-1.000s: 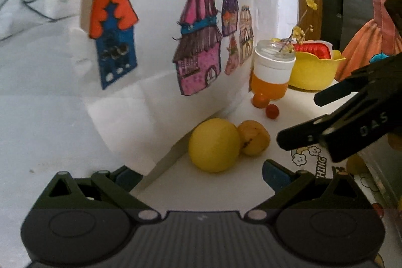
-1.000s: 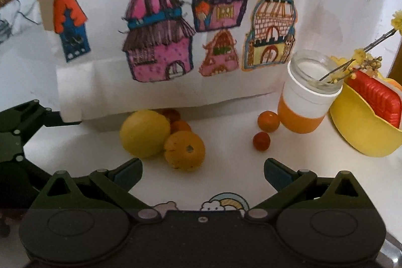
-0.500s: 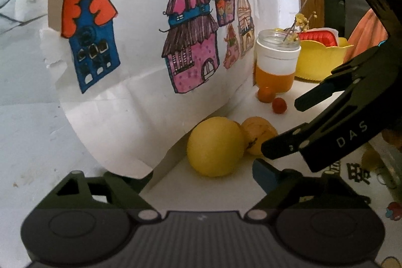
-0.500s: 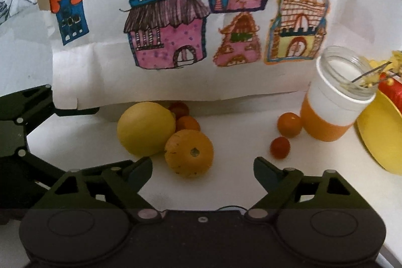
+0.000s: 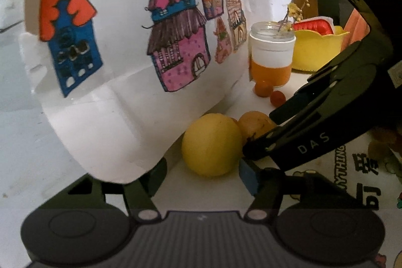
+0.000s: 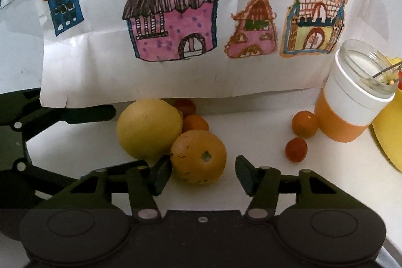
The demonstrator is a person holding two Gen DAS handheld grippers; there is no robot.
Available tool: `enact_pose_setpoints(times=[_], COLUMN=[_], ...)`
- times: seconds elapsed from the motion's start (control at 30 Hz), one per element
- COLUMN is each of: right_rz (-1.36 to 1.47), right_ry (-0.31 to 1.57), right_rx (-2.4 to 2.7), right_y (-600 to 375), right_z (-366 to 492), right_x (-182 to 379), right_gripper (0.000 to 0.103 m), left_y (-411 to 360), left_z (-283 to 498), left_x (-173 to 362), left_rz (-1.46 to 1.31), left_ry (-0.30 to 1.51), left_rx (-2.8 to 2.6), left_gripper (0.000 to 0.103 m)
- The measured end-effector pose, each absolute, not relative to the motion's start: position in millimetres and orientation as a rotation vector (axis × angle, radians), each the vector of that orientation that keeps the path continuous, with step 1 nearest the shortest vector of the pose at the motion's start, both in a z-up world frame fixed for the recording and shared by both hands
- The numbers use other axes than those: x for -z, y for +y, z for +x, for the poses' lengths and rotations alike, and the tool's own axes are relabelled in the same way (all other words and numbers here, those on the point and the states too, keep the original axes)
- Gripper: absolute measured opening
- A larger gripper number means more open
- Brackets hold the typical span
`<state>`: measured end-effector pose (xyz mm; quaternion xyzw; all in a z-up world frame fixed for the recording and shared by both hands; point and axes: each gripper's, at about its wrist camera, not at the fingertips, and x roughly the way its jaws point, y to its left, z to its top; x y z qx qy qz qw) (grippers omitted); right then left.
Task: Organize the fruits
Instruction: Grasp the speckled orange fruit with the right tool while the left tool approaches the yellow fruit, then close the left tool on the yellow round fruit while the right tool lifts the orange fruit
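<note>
A yellow lemon (image 6: 149, 128) and an orange (image 6: 198, 157) lie side by side on the white table, with two small tomatoes (image 6: 194, 123) behind them. My right gripper (image 6: 201, 173) is open, its fingers either side of the orange. My left gripper (image 5: 201, 177) is open, just in front of the lemon (image 5: 211, 145); its left finger is partly hidden by the hanging paper. The right gripper (image 5: 261, 140) reaches in from the right beside the orange (image 5: 255, 124). Two more small tomatoes (image 6: 300, 137) lie by the jar.
A paper sheet with drawn houses (image 6: 176, 29) hangs over the table's back edge. An orange and white jar (image 6: 351, 102) holds a flower twig. A yellow bowl (image 5: 316, 49) with a red box stands at the far right. A printed mat (image 5: 351, 167) covers the near right.
Both grippers have moved forward towards the fruit. The right gripper's fingers now flank the orange and have narrowed a little. The left gripper is closer to the lemon.
</note>
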<state>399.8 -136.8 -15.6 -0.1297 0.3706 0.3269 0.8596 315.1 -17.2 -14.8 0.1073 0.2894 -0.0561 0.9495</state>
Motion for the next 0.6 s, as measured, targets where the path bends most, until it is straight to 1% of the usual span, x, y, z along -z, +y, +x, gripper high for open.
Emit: enact_pose_setpoints(times=[0.07,0.2,0.3,0.37,0.43,0.6], right_rz=[-0.264,-0.254,-0.255,-0.257,-0.263,-0.258], right_ry=[0.775,0.772,0.768,0.767,0.763,0.759], right_rx=[-0.689,-0.696,-0.69,-0.687,-0.685,-0.684], right_y=[-137.7,-139.1,-140.1,-139.8,-139.8,-145.3], right_z=[400.5,399.5,399.7,398.8,397.8,392.5], right_x=[15.8,15.5,16.0,15.6,16.0,14.8], right_gripper=[0.057,0.048,0.047,0.047,0.047,0.047], left_y=[-16.1,-16.2,-18.6,-19.9,-22.7,-21.7], left_z=[318.8,324.7,325.7,326.0,325.0,325.6], left_x=[15.5,16.6,17.8,17.7,17.5,16.9], left_rz=[0.209,0.205,0.213,0.215,0.227,0.218], left_ry=[0.6,0.605,0.606,0.602,0.595,0.595], left_rx=[0.119,0.133,0.138,0.153,0.155,0.159], left_gripper=[0.068,0.068,0.067,0.06,0.057,0.057])
